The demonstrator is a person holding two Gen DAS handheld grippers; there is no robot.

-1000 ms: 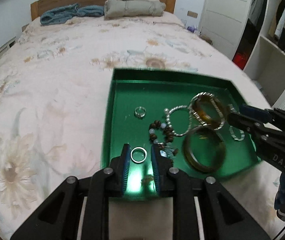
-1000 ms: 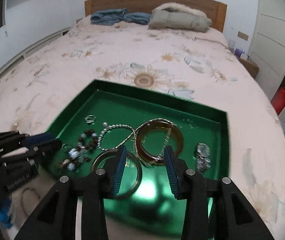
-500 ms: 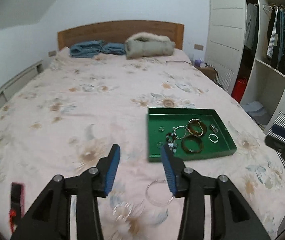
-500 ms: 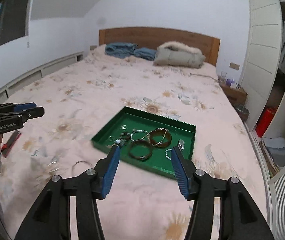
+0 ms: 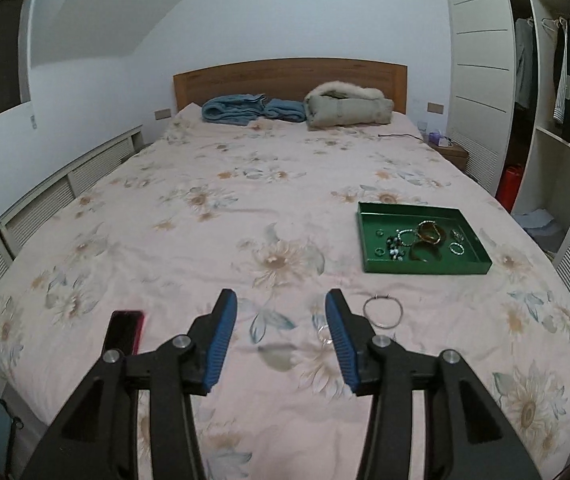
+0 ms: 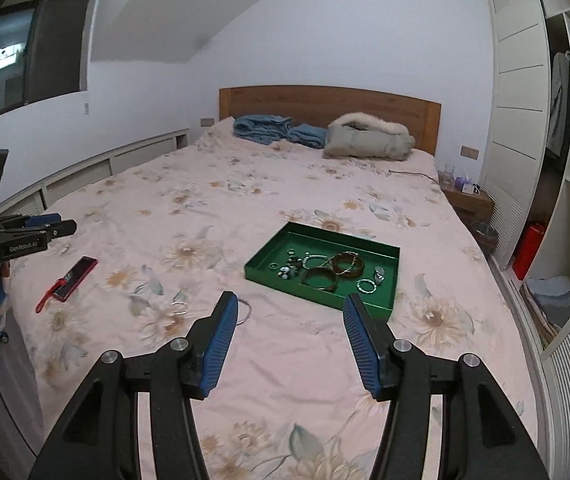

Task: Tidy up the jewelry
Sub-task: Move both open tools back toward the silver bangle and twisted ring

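Shallow rectangular green tray lies flat on the floral bedspread, holding two brown bangles, a silver bead bracelet, a dark bead cluster and small silver rings. A thin silver wire bangle lies outside, on the bedspread near the tray's front edge.

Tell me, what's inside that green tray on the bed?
The green tray holds two amber bangles, a beaded bracelet, small rings and silvery chain pieces. Anything under the overlapping bangles is hidden.
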